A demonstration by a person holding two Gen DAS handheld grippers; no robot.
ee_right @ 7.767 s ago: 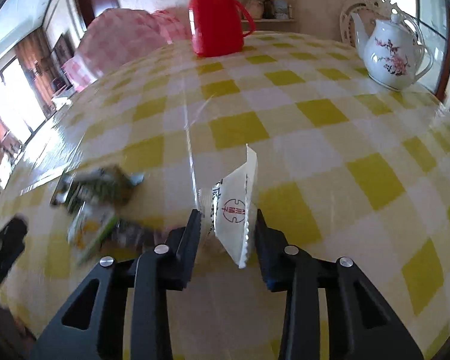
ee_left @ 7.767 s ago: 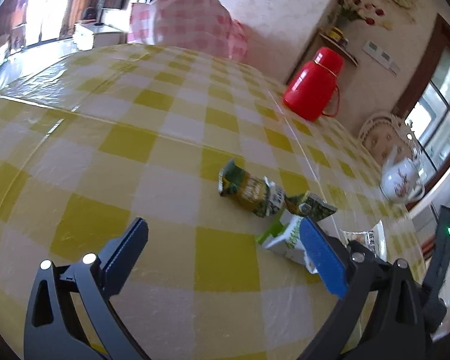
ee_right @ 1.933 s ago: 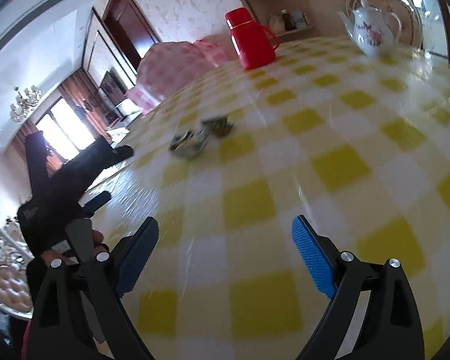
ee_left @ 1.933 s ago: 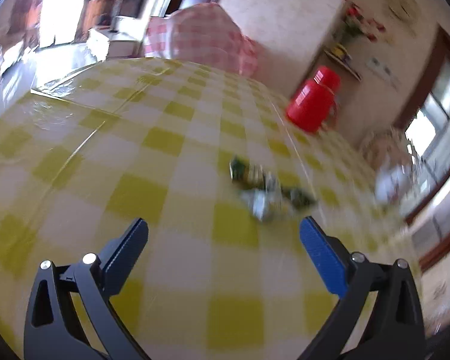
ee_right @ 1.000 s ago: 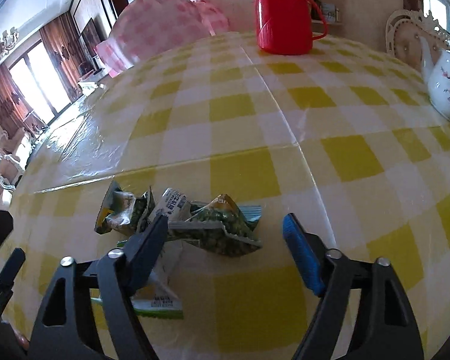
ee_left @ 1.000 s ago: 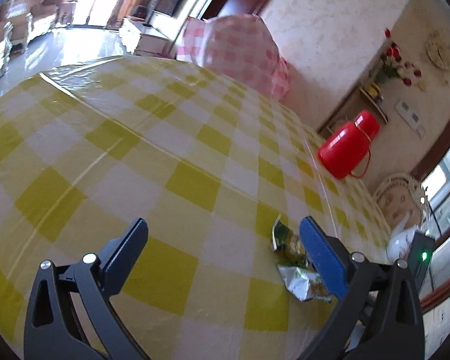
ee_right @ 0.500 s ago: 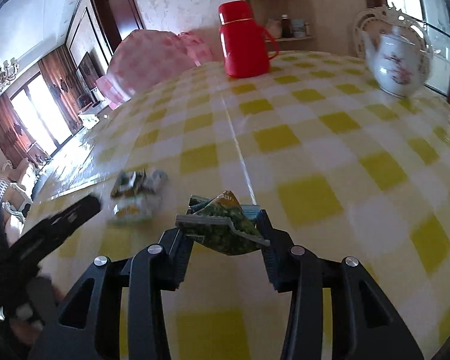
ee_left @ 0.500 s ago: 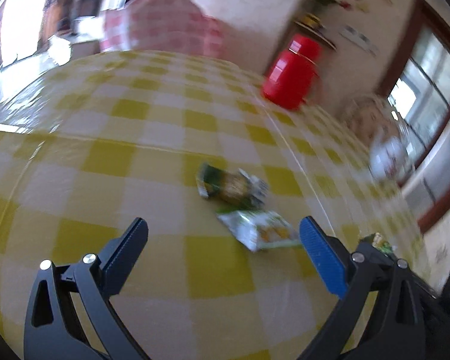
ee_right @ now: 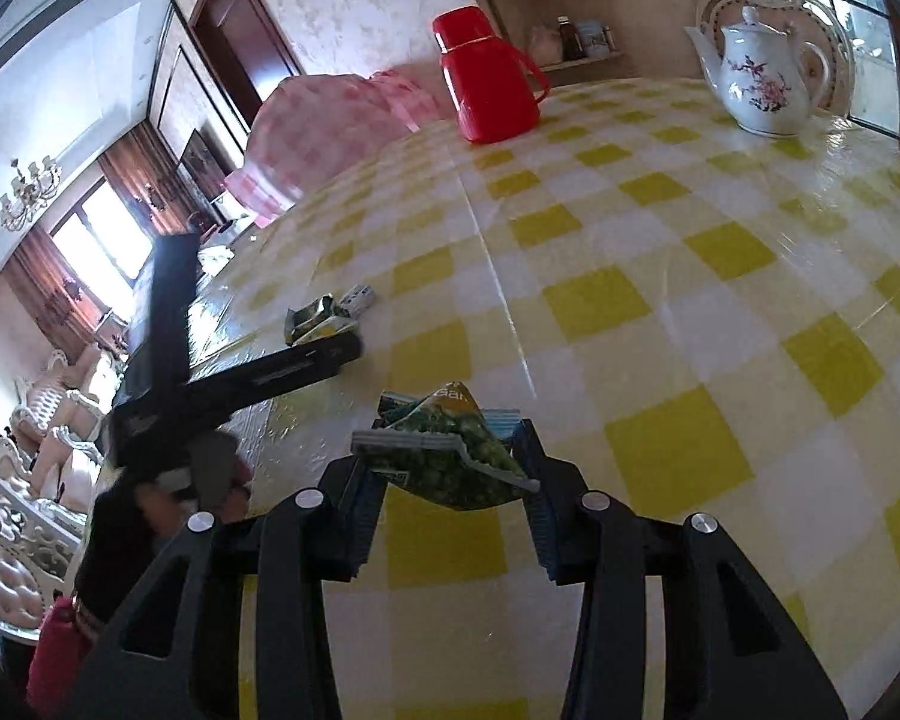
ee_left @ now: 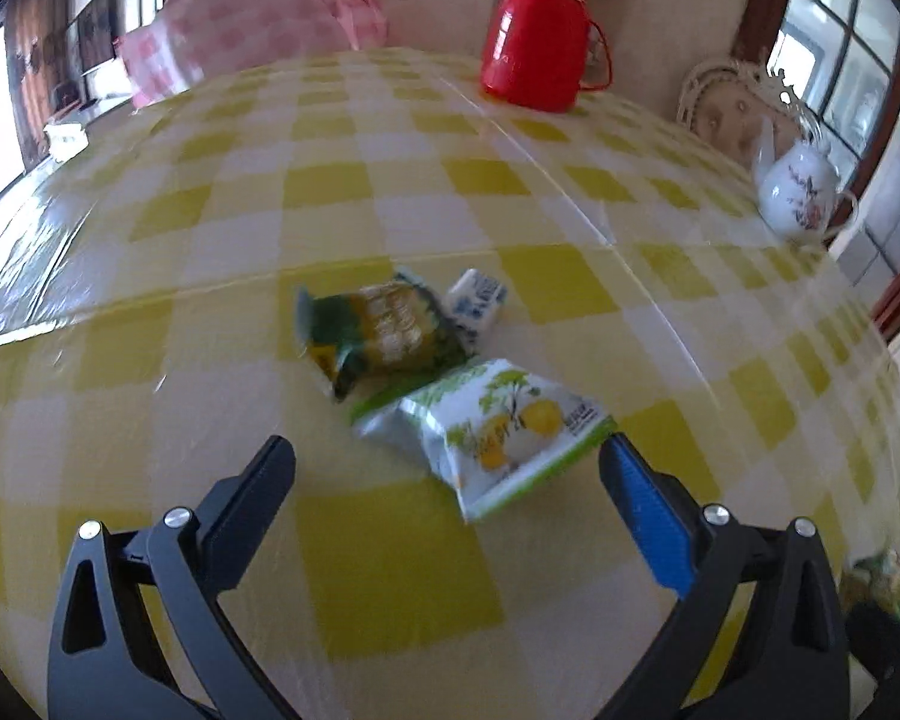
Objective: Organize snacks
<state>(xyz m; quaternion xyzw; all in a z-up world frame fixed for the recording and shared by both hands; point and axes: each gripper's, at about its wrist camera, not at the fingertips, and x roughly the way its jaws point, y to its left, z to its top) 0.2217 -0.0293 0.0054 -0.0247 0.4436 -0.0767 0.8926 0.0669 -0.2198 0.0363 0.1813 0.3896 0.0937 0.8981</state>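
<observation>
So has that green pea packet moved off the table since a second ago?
Yes. The green pea packet left the other snacks, lifted toward the camera in the right gripper, above the checked tablecloth.

Both wrist views look low across the checked table point(ee_left: 222, 324), sharing the red flask point(ee_left: 537, 30).

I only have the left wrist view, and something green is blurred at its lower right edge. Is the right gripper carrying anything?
Observer: Yes. The right gripper is shut on a crumpled dark green foil snack packet.
Operator: How is it gripped?
Observer: Across its width, with the jagged sealed edge toward the camera and one printed corner pointing up.
Operator: Is it resting on the table?
Observer: It looks lifted. The yellow checked tablecloth shows below and beyond the packet, but I cannot be sure of the gap.
</observation>
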